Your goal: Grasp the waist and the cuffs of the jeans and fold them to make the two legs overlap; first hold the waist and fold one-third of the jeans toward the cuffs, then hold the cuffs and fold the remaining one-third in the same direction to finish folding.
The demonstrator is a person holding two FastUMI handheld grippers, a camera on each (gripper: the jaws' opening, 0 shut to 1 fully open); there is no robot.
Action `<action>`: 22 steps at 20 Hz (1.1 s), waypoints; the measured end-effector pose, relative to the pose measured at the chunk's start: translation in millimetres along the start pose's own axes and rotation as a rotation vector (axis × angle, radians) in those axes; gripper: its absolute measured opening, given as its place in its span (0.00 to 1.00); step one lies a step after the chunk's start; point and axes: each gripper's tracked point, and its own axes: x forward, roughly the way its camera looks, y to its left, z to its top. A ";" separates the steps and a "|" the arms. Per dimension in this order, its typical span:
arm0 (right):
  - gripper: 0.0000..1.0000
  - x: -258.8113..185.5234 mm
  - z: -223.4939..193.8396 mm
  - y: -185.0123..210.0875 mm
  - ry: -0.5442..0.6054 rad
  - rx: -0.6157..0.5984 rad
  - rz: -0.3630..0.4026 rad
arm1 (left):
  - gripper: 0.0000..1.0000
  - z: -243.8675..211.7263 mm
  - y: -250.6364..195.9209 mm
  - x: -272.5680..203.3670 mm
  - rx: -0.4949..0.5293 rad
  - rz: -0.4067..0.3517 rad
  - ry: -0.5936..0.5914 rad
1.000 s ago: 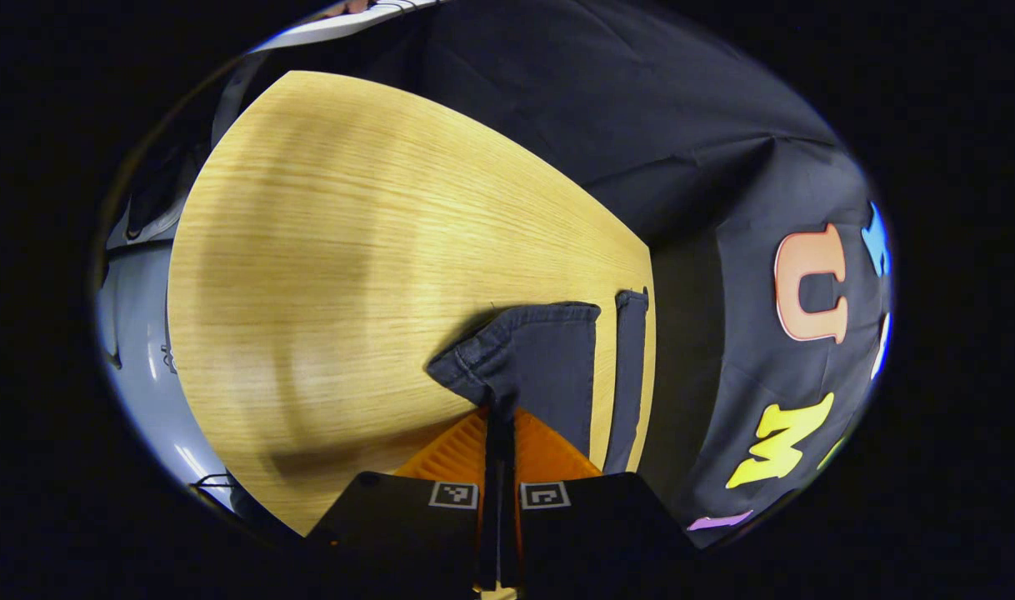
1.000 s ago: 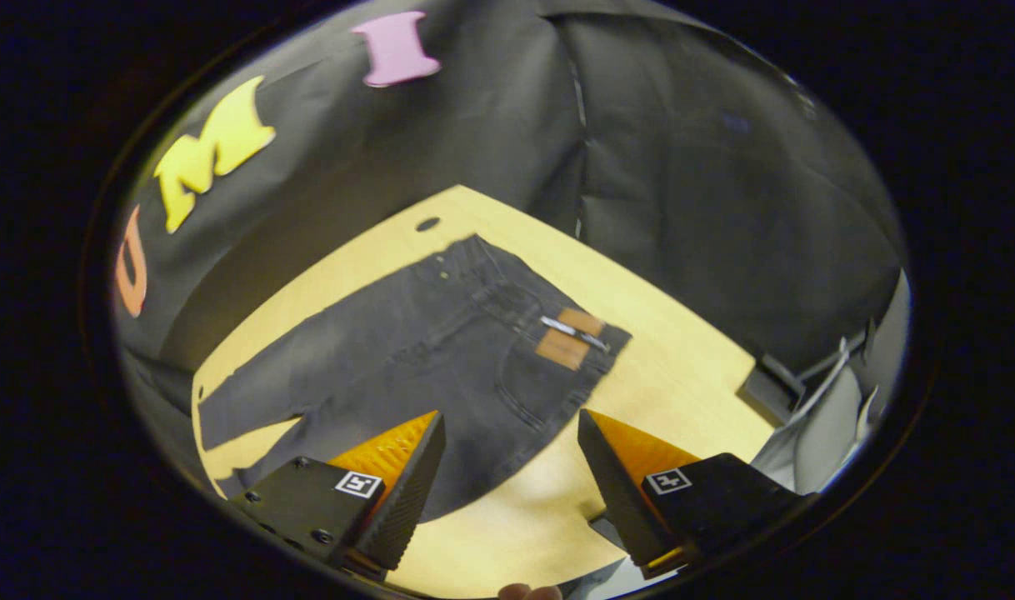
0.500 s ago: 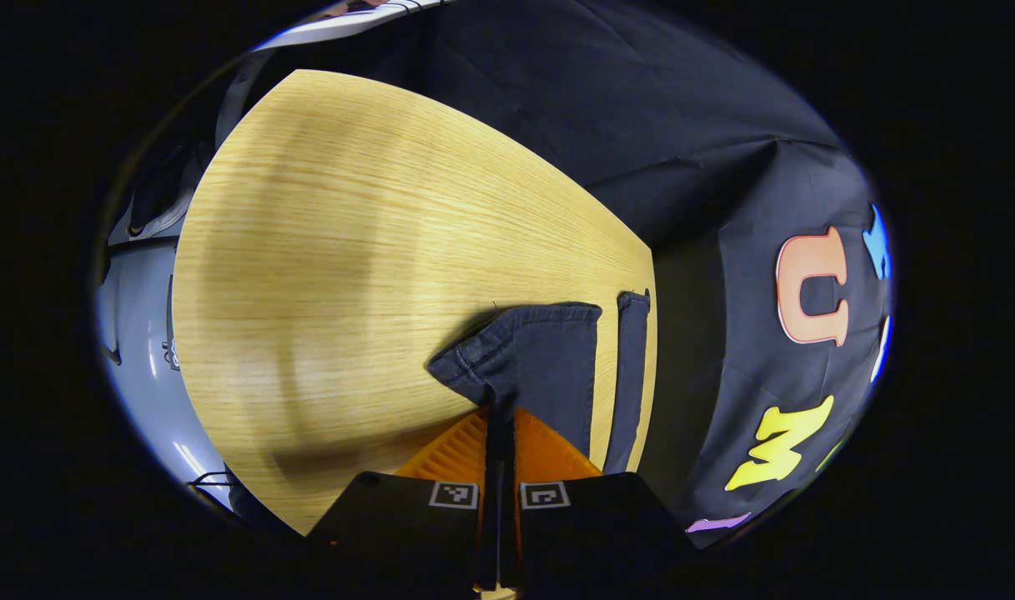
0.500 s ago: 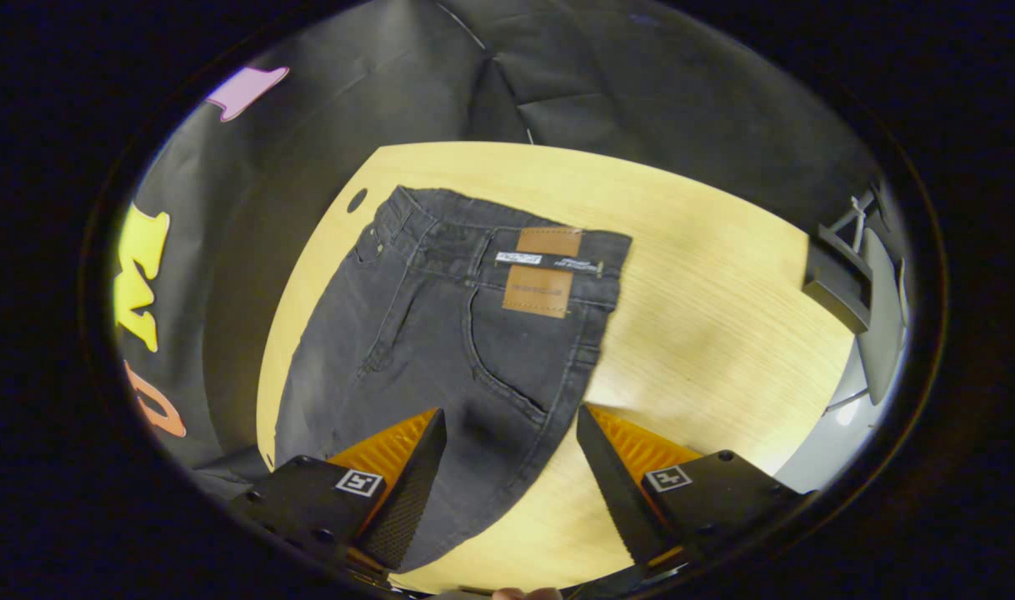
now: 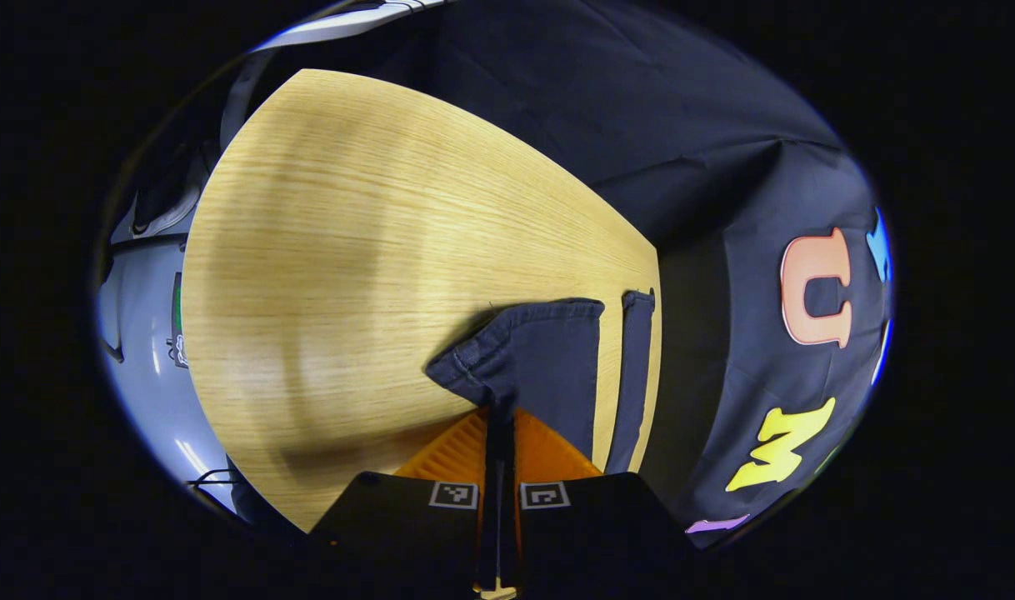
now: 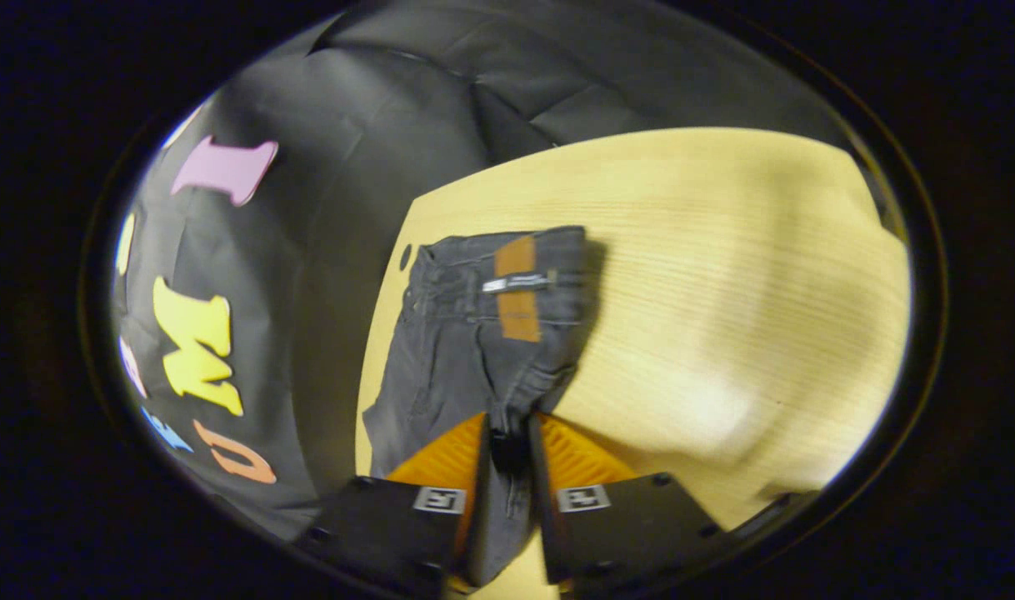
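on the wooden table (image 5: pixel 324 250) the jeans (image 6: pixel 474 333) lie flat near the far edge by the black cloth wall, waist with its brown patch (image 6: pixel 517 287) away from us in the right gripper view. half a second ago our right gripper (image 6: pixel 508 442) hung spread above the seat of the jeans; now it has come down and clenched on a pinch of denim at the near side edge below the waist. our left gripper (image 5: pixel 499 425) stays clamped on the near cuff (image 5: pixel 524 354), lifting its corner, while the other leg (image 5: pixel 632 375) lies just beside it, apart. we judge both ends are now held, so we can bring one leg over the other.
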 end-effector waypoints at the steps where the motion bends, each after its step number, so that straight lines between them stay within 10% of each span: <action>1: 0.11 0.8 2.1 0.0 -0.005 0.019 0.009 | 0.05 0.0 0.1 0.5 0.000 0.003 -0.001; 7: 0.01 -11.4 3.6 5.8 0.011 -0.089 -0.065 | 0.05 0.3 -1.8 -0.4 -0.041 0.021 -0.003; 22: 0.00 -12.8 37.5 164.5 0.015 -0.006 0.152 | 0.04 22.7 -170.3 5.5 -0.119 -0.214 -0.002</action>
